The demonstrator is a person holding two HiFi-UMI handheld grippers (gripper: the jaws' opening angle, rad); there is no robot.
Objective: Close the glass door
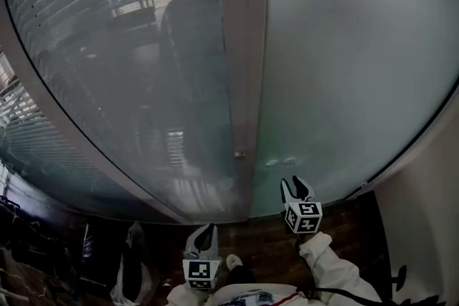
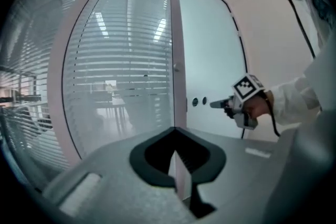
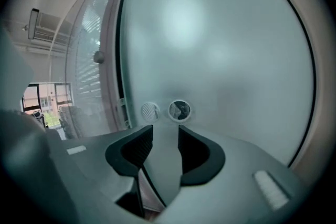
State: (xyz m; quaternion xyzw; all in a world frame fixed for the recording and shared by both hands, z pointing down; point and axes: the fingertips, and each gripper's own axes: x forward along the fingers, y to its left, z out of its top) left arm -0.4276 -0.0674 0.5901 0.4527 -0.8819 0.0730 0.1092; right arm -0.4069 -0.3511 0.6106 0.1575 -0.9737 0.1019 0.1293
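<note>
The frosted glass door (image 1: pixel 344 68) fills the right of the head view. Its left edge lies against the pale vertical post (image 1: pixel 244 82). Two small round holes (image 1: pixel 281 161) sit low in the door near that edge; they also show in the right gripper view as round holes (image 3: pixel 180 109). My right gripper (image 1: pixel 295 188) points at them from close by, open, with nothing between its fingers (image 3: pixel 164 131). It is also in the left gripper view (image 2: pixel 215 105), held by a white-sleeved hand. My left gripper (image 1: pixel 204 234) hangs lower and further back, facing the post, shut and holding nothing (image 2: pixel 174 131).
A curved glass wall with blinds (image 1: pixel 107 46) stands left of the post, with a small knob (image 1: pixel 239 154) on the post. The floor (image 1: pixel 272 247) is dark wood. A white wall (image 1: pixel 430 197) adjoins the door on the right. A pale bag (image 1: pixel 133 276) lies at lower left.
</note>
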